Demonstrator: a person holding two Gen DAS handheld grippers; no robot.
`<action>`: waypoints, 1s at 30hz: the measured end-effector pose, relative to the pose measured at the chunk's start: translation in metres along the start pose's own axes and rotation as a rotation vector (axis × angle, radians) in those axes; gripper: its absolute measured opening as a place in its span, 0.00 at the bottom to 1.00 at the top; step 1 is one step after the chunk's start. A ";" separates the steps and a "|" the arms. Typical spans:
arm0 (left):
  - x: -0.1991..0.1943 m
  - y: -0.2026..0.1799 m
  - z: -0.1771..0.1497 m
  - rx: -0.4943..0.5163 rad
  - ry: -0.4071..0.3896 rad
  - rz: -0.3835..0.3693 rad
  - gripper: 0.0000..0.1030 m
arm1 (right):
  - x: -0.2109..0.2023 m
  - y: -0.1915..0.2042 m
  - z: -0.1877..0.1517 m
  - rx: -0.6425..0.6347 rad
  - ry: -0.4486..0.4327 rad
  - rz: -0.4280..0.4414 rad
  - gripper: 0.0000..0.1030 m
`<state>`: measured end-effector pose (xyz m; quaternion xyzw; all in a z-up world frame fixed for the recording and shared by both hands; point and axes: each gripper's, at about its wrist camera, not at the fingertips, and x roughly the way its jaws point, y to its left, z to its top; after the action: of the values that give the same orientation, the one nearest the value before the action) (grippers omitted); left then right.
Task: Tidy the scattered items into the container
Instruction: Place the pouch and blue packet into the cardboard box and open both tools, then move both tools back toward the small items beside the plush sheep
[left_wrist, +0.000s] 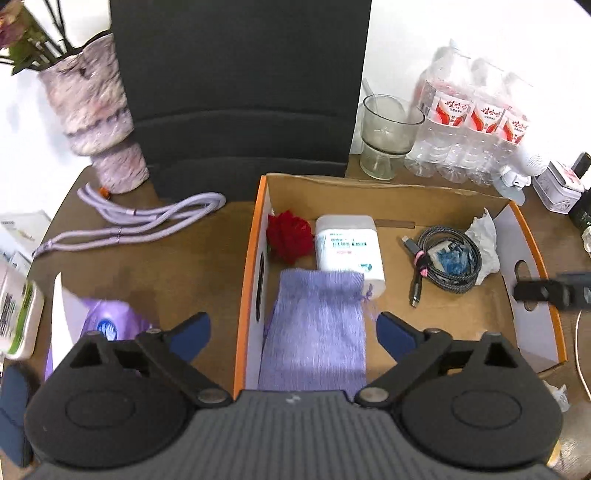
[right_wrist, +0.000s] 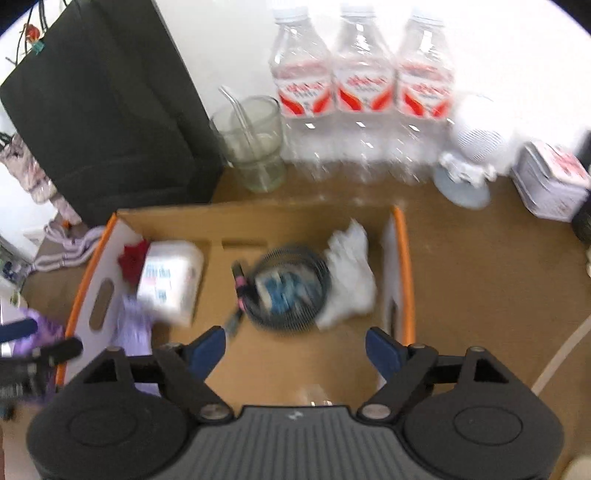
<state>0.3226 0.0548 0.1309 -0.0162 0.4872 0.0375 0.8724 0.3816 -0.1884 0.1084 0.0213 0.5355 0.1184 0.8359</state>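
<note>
Brown tabletop (left_wrist: 155, 266) fills the scene, backed by a dark chair (left_wrist: 240, 81) and a white wall. At centre sits the cardboard box (left_wrist: 391, 192), orange-edged, open-topped, with hand slots in both side walls.

Inside it, from the left wall across: a red crumpled item (left_wrist: 290, 236), a white tub (left_wrist: 349, 251), a lilac pouch (left_wrist: 317, 328) lying against the near-left corner, a coiled black cable (left_wrist: 443, 262) around something blue, and a crumpled white tissue (left_wrist: 484, 240) against the right wall. Bare box floor shows at the near right, in front of the cable.

The left gripper (left_wrist: 293, 332) hangs over the left wall, jaws spread wide with nothing between them, one blue pad outside the wall and one inside, the pouch beneath. The right gripper (right_wrist: 295, 350) hovers over the near edge, jaws equally wide and empty; its view is smeared, so detail there is hard to judge.

Outside the box lie a purple cord (left_wrist: 140, 221), beside the vase (left_wrist: 99, 122), and a purple packet (left_wrist: 107, 325) at the near left. Behind the far wall stand a glass cup (left_wrist: 388, 133) and water bottles (left_wrist: 476, 125); to the right is a tin (right_wrist: 550, 177), well apart.
</note>
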 end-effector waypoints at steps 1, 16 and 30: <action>-0.004 -0.002 -0.004 -0.003 -0.014 0.010 0.97 | -0.008 0.000 -0.007 -0.006 -0.005 -0.009 0.80; -0.076 -0.027 -0.130 -0.034 -0.704 -0.010 1.00 | -0.068 0.020 -0.148 -0.131 -0.686 0.026 0.83; -0.125 -0.039 -0.381 0.068 -0.660 -0.101 1.00 | -0.104 0.012 -0.388 -0.001 -0.624 0.096 0.94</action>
<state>-0.0631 -0.0152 0.0366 0.0017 0.1782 -0.0189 0.9838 -0.0114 -0.2356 0.0380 0.0813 0.2515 0.1459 0.9533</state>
